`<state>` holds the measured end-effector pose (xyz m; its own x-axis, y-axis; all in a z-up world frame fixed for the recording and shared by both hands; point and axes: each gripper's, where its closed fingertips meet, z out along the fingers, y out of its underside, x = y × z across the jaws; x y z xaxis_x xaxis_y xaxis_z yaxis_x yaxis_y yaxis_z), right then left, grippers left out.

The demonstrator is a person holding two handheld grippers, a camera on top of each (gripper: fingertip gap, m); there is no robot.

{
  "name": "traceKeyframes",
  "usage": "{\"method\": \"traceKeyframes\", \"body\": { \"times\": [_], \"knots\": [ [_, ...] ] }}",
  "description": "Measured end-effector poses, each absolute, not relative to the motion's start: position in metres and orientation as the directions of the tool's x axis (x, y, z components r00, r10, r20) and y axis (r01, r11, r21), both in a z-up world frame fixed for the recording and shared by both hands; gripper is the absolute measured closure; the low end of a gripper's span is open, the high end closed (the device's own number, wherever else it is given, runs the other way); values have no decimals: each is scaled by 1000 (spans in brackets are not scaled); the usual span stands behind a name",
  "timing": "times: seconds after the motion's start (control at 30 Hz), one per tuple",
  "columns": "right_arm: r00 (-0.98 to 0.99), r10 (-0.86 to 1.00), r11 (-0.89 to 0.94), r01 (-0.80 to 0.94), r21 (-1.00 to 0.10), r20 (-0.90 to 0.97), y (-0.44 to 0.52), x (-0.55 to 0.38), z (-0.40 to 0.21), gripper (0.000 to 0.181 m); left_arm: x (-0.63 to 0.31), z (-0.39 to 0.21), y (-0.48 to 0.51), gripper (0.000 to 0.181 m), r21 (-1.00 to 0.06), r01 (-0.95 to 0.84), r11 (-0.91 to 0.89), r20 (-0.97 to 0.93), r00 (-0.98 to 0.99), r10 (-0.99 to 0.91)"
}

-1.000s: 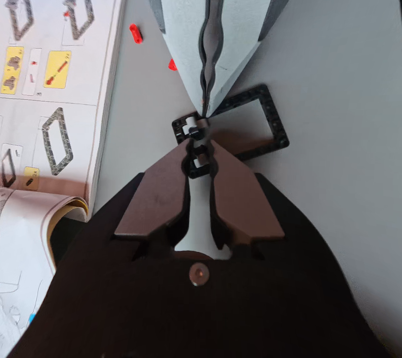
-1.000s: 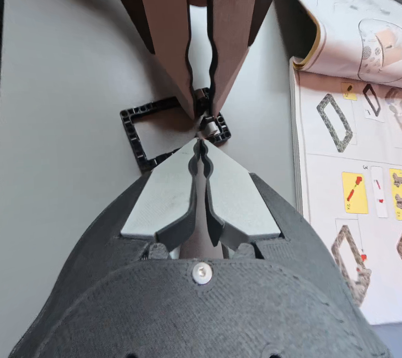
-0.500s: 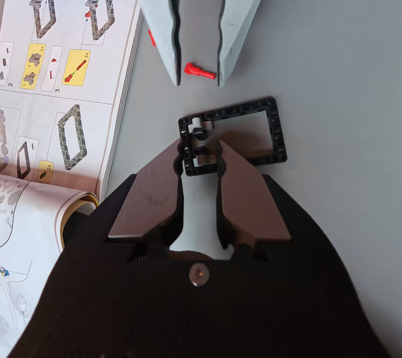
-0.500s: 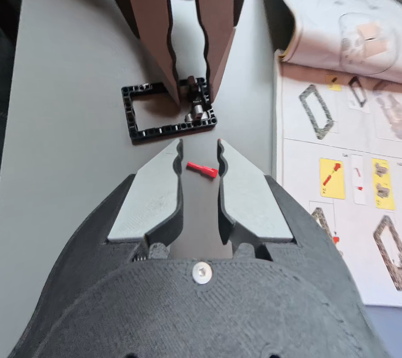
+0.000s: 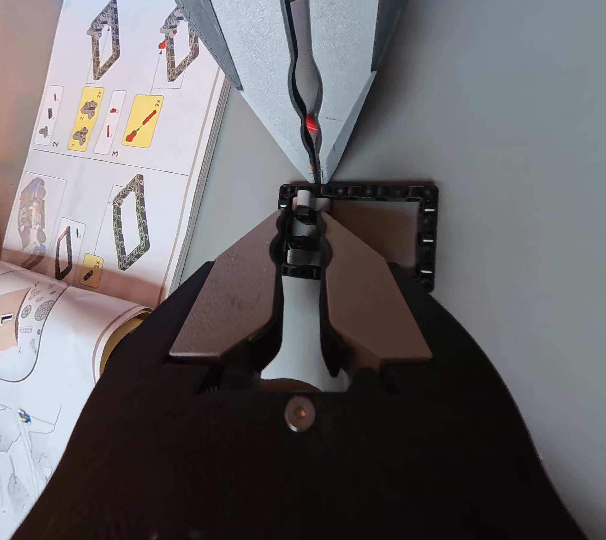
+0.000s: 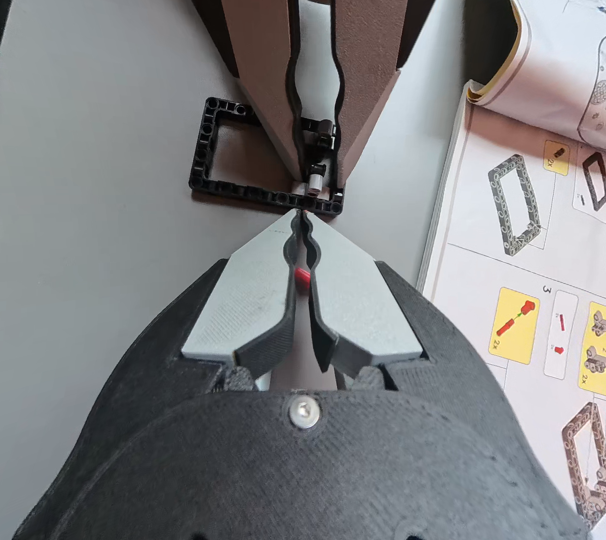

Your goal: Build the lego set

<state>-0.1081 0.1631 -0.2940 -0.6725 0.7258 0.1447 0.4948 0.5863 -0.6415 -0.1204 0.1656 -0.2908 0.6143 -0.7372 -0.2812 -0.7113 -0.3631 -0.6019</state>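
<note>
- Red pin (image 6: 302, 277) sits pinched between the jaws of my right gripper (image 6: 302, 212); its long axis runs along the fingers, towards the tips; only a short red stretch shows partway back from the tips, the rest is hidden by the grey pads (image 6: 262, 278); I see it from the other side too (image 5: 311, 124)
- Right jaws are pressed nearly together on that pin; their tips touch or almost touch the outer edge of the black frame (image 6: 229, 186); I cannot tell which
- Black frame lies flat on the grey table (image 6: 98, 98), straight ahead of my right jaws; its long axis runs crosswise to both grippers' fingers
- Left gripper (image 5: 303, 222) comes in from the opposite side, tip to tip with the right one; its brown fingers (image 5: 236, 288) straddle one short end of the frame and pinch it
- Between the left jaws, inside that end of the frame, I see small black and light grey connectors (image 5: 303, 199)
- Instruction booklet (image 5: 114, 130) lies open on the table, off to the left of my left jaws, well apart from the frame
</note>
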Motion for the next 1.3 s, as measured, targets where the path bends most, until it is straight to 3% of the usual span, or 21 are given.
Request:
{"method": "traceKeyframes", "body": {
  "times": [0.3,0.43,0.6,0.67,0.73,0.87,1.17,1.3],
  "knots": [
    [-625,750,602,507,-617,217,184,-104,-283,180,-117,-291,166,167,-632,-687,-358,-274,631,-726],
    [-644,744,558,456,-694,175,196,-83,-262,170,-117,-290,165,166,-652,-666,-364,-233,632,-739],
    [-728,650,662,400,-633,219,194,-78,-286,163,-116,-290,162,162,-648,-669,-363,-225,624,-748],
    [-747,630,671,388,-632,210,191,-83,-288,160,-115,-289,159,146,-657,-652,-379,-188,628,-755],
    [-767,612,676,384,-629,190,191,-83,-290,160,-112,-284,158,144,-681,-623,-385,-153,635,-757],
    [-778,610,664,399,-633,149,190,-79,-295,177,-109,-275,158,144,-706,-600,-376,-143,641,-754],
    [-641,727,593,406,-695,246,193,-86,-278,181,-95,-261,167,149,-731,-606,-315,-252,668,-700],
    [-538,768,616,476,-627,347,219,-86,-283,181,-92,-269,169,149,-694,-645,-320,-285,655,-700]
  ]
}}
